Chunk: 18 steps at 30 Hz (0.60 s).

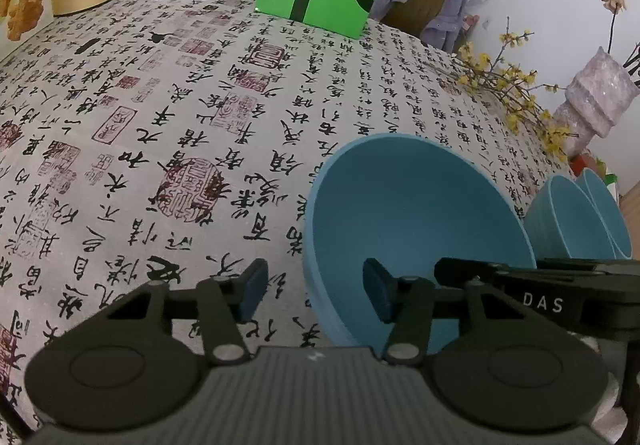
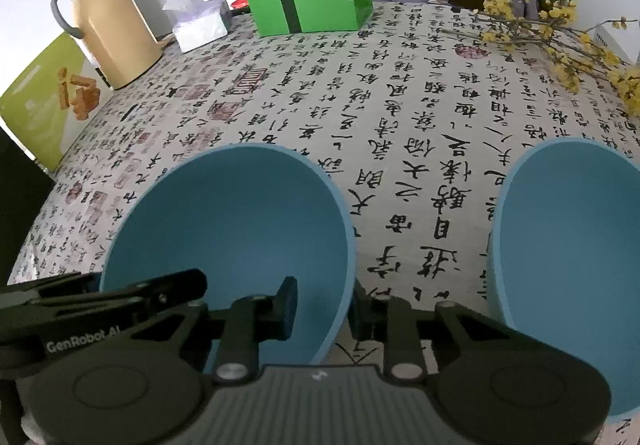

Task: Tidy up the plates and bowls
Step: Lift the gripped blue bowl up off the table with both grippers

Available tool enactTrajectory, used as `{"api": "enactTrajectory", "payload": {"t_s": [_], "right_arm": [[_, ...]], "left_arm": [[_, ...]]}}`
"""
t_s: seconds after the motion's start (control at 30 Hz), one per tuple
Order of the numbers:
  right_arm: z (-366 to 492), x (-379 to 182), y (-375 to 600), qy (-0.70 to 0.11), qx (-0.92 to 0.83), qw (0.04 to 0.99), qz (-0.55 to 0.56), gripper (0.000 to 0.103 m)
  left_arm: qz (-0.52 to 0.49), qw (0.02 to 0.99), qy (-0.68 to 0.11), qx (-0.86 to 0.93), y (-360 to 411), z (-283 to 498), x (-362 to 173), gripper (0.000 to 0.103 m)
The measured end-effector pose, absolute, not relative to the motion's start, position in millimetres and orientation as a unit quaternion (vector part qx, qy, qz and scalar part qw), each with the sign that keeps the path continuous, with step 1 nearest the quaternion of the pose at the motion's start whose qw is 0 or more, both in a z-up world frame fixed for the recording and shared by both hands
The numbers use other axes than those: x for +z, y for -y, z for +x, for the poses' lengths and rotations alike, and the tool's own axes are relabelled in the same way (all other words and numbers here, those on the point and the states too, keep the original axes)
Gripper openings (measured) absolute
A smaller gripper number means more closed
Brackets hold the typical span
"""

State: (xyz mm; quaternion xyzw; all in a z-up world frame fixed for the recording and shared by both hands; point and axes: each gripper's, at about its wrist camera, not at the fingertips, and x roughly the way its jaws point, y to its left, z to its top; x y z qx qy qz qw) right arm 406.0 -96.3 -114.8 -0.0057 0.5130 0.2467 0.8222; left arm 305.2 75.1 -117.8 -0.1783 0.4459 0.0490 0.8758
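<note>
The left hand-held gripper (image 1: pixel 316 291) stood with its jaws apart, straddling the near-left rim of a blue bowl (image 1: pixel 416 221). One finger lay inside the bowl and the other outside over the table (image 1: pixel 160 133); neither pad was seen pressing the wall, so nothing was gripped on that side.

The right hand-held gripper (image 2: pixel 326 305) straddled the opposite, near-right rim of the same bowl (image 2: pixel 228 229). One finger lay inside the bowl and the other just outside. Its gap looked narrow, but contact with the wall could not be confirmed from this view.

The bowl therefore lay between the two tools, ahead and to the right of the left one, ahead and to the left of the right one. Being round, it had no long axis to align with. Both tools were equally near the bowl.

A further blue bowl (image 2: pixel 568 257) stood to the right of the right tool, apart from the first. In the left view this appeared as a stack of two bowls (image 1: pixel 576 221).

Judgement: the coming move depended on closing one pair of jaws across the rim already straddled, then carrying the bowl rightward toward the stack. The right tool was better placed for that.
</note>
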Motion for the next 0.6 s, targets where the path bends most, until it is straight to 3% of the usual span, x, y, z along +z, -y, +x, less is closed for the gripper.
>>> {"api": "enactTrajectory", "payload": {"t_s": [0.27,0.4,0.6], "right_arm": [[403.6,-109.3,97.5,-0.505,0.237,0.830,-0.011,0.018],[402.9,-107.0,98.7,-0.502,0.235,0.832,-0.012,0.015],[403.2,-107.5,100.1,-0.504,0.234,0.831,-0.009,0.010]], "left_arm": [[-0.169,0.881,-0.437,0.065,-76.8,302.6,-113.3,0.051],[-0.170,0.879,-0.439,0.070,-79.6,301.9,-113.2,0.045],[-0.173,0.877,-0.443,0.063,-78.9,302.2,-114.1,0.020]]}}
